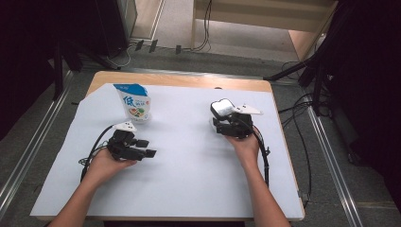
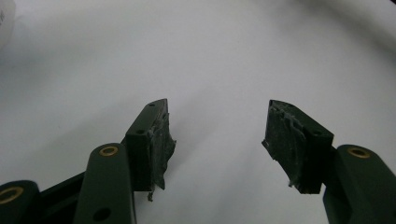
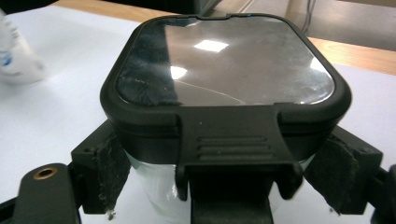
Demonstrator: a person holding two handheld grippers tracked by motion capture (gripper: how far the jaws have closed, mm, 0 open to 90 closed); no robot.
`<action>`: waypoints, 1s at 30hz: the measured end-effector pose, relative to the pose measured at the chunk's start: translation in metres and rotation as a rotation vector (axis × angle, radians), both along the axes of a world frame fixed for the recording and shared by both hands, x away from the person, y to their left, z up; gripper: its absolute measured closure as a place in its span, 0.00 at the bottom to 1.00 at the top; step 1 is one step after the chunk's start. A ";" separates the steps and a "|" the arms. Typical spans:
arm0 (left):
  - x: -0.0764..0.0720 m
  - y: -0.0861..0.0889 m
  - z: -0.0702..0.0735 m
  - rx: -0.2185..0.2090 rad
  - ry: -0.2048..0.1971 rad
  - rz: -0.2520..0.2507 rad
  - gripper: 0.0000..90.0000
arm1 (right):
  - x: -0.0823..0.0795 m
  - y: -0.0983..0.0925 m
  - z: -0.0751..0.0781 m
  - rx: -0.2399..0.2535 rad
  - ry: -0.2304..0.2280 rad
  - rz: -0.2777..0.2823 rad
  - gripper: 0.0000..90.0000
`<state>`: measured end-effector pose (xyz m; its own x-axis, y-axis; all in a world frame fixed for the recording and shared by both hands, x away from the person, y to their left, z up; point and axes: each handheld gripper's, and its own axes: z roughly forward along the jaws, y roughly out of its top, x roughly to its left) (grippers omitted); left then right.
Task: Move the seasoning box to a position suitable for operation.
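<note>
A container with a black clip-on lid and a clear body (image 1: 221, 109) is in my right gripper (image 1: 223, 121), at the back right of the white sheet. In the right gripper view the container (image 3: 224, 60) sits between the jaws, and both pads (image 3: 111, 173) press on its clear sides below the lid, so the right gripper (image 3: 224, 184) is shut on it. My left gripper (image 1: 147, 147) is held low over the sheet's left side, pointing right. Its jaws stand apart in the left gripper view (image 2: 217, 123) with only white sheet between them.
A blue and white stand-up pouch (image 1: 135, 102) stands at the back left of the sheet (image 1: 189, 165), just beyond the left gripper; it also appears blurred at the left of the right gripper view (image 3: 16, 60). The wooden table edge (image 1: 189, 80) runs along the back. Cables (image 1: 298, 118) lie right of the table.
</note>
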<state>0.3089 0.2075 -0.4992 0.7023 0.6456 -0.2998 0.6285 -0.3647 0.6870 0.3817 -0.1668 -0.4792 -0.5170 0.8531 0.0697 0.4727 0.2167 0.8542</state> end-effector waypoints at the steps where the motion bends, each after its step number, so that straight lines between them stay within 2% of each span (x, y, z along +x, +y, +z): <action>1: 0.000 0.000 0.000 -0.007 0.000 0.001 0.45 | -0.002 0.003 0.000 -0.002 -0.001 0.013 0.18; 4: 0.002 0.002 -0.002 -0.005 0.008 0.002 0.45 | -0.009 0.013 -0.003 0.009 0.010 0.041 0.18; 8: 0.003 0.004 -0.002 -0.007 0.003 0.007 0.45 | -0.020 0.033 -0.008 -0.001 0.016 0.098 0.18; 9: 0.003 0.004 -0.002 -0.007 0.003 0.006 0.45 | -0.020 0.033 -0.008 -0.001 0.016 0.098 0.18; 11: 0.003 0.005 -0.002 0.000 0.004 0.002 0.45 | -0.025 0.045 -0.009 0.014 0.025 0.130 0.18; 22: -0.001 0.003 -0.001 0.023 0.009 -0.014 0.44 | -0.034 0.080 -0.018 0.008 0.036 0.222 0.18; 26: -0.002 0.000 -0.002 0.030 0.012 -0.022 0.43 | -0.037 0.091 -0.025 0.002 0.020 0.249 0.18; 30: -0.003 -0.002 -0.003 0.036 0.015 -0.030 0.43 | -0.039 0.091 -0.026 0.007 0.016 0.243 0.18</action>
